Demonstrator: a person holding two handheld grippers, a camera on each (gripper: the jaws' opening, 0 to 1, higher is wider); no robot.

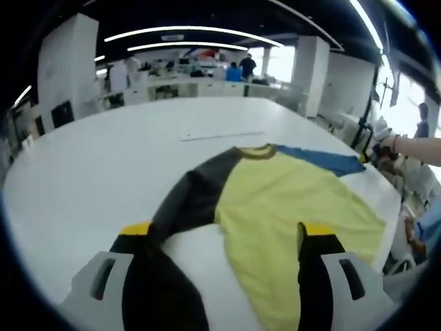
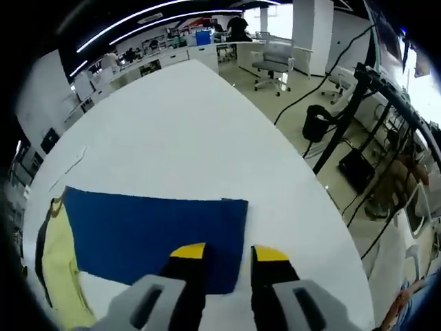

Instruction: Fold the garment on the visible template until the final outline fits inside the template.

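Nearby: office chair (image 2: 274,61) beside table (image 2: 186,124)

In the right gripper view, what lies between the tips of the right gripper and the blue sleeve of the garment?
Nothing: the right gripper has its yellow tips directly over the cuff end of the blue fabric sleeve, on the white table.

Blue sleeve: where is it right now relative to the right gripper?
In the right gripper view the blue sleeve lies flat on the white table, its cuff end directly ahead of the right gripper, whose open jaws straddle the cuff's near corner.
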